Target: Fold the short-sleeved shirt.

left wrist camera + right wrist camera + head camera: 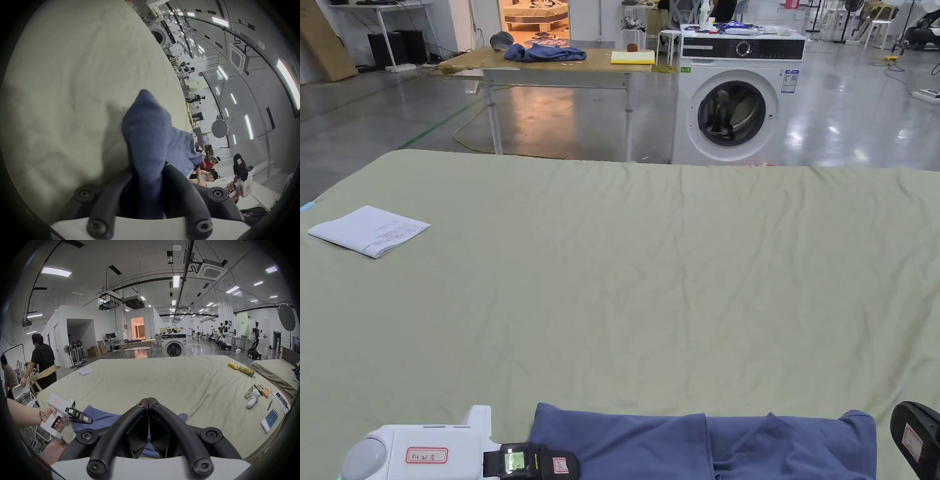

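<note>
In the head view, the shirt [706,444] is seen lying at the near edge of the bed [650,262], a blue band whose long axis runs left to right across the picture. The left gripper [550,464] touches its left end; the right gripper [915,440] sits just beside its right end. A paper [369,230] lies well apart at the far left.

In the left gripper view, a bunch of shirt [146,142] is held between the jaws, which are closed narrowly on the cloth. The fabric rises from the grip in a peak pointing away over the bed [65,81].

In the right gripper view, the right gripper [148,405] has its jaws pressed together at the tips with nothing between them; blue cloth [103,417] lies beneath and behind. A phone [269,420] rests near the bed's right side.

The step is judged to be spreading the shirt flat. It would be done well if the free end were also gripped, then both ends carried forward evenly so the band is kept straight and wrinkles are pulled out.
</note>
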A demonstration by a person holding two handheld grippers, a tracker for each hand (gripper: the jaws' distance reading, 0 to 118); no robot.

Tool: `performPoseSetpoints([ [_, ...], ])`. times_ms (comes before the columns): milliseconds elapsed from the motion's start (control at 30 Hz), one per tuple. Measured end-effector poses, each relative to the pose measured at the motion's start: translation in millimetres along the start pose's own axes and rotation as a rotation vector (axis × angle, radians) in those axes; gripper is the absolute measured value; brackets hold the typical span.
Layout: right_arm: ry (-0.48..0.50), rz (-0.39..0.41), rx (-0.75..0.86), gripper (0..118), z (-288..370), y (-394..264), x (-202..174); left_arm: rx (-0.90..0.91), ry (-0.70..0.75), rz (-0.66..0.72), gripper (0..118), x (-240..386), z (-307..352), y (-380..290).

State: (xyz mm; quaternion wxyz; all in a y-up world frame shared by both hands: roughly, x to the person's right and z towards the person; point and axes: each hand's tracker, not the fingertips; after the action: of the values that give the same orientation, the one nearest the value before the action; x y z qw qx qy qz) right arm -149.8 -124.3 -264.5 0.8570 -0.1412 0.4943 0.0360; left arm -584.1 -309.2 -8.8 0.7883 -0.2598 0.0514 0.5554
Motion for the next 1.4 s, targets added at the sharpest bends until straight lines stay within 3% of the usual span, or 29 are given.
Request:
performPoseSetpoints([
  [100, 0.012, 0.003, 0.007, 0, -0.2, -0.1, 2.3, 0.031, 0.03, -0.044, 3, 26.3, 26.3, 0.3],
  [200, 0.024, 0.006, 0.022, 0, -1.2, 0.0, 5.1, 0.056, 0.222, -0.177, 3, 54.5, 66.4, 8.4],
  [300, 0.041, -0.014, 0.037, 0, -1.7, -0.7, 8.1, 0.094, 0.566, -0.229, 3, 80.4, 111.1, 16.5],
  [367, 0.047, -0.021, 0.047, 0, -0.2, -1.5, 8.4, 0.106, 0.848, -0.339, 3, 100.4, 126.8, 16.4],
  [433, 0.048, -0.023, 0.052, 0, 1.5, -2.9, 9.8, 0.096, 0.922, -0.459, 3, 118.2, 129.6, 12.1],
  [500, 0.048, -0.026, 0.057, 0, 3.6, -5.0, 12.6, 0.1, 0.849, -0.422, 3, 137.2, 126.5, 8.6],
  [633, 0.04, -0.037, 0.059, 0, 8.7, -6.2, 19.2, 0.077, 0.506, -0.294, 3, 184.8, 76.3, -3.0],
  [867, 0.002, -0.074, 0.054, 0, 18.3, -9.4, 34.6, -0.104, 0.319, -0.26, 4, 197.5, -65.0, -1.3],
  [900, -0.004, -0.075, 0.052, 0, 19.1, -10.2, 36.2, -0.137, 0.285, -0.22, 10, 194.2, -81.0, -2.3],
  [933, -0.011, -0.074, 0.047, 0, 19.8, -11.1, 38.0, -0.169, 0.261, -0.184, 23, 182.6, -97.6, -0.5],
  [967, -0.019, -0.073, 0.045, 0, 20.1, -12.1, 39.3, -0.187, 0.219, -0.145, 56, 176.0, -110.0, -2.0],
  [1000, -0.024, -0.075, 0.042, 0, 20.2, -13.7, 41.0, -0.21, 0.188, -0.11, 74, 170.9, -118.8, -3.0],
  [1033, -0.029, -0.077, 0.036, 0, 20.0, -14.2, 42.2, -0.203, 0.177, -0.076, 80, 166.5, -121.3, -3.9],
  [1133, -0.034, -0.09, 0.032, 0, 20.5, -14.5, 44.4, -0.146, 0.099, -0.095, 80, 168.9, -107.9, -1.6],
  [1267, -0.033, -0.089, 0.042, 0, 19.5, -12.4, 44.6, -0.067, 0.193, -0.336, 78, 197.8, -58.3, -13.4],
  [1300, -0.031, -0.086, 0.045, 0, 19.1, -11.6, 44.1, -0.049, 0.226, -0.405, 68, 201.8, -48.4, -17.5],
  [1333, -0.029, -0.083, 0.05, 0, 18.8, -10.7, 43.4, -0.022, 0.263, -0.483, 44, 211.4, -39.0, -24.9],
  [1367, -0.026, -0.082, 0.054, 0, 18.5, -10.0, 42.8, 0.015, 0.315, -0.567, 44, 215.5, -32.0, -31.7],
  [1400, -0.022, -0.082, 0.057, 0, 18.2, -9.5, 42.3, 0.035, 0.357, -0.614, 35, 216.6, -30.7, -36.8],
])
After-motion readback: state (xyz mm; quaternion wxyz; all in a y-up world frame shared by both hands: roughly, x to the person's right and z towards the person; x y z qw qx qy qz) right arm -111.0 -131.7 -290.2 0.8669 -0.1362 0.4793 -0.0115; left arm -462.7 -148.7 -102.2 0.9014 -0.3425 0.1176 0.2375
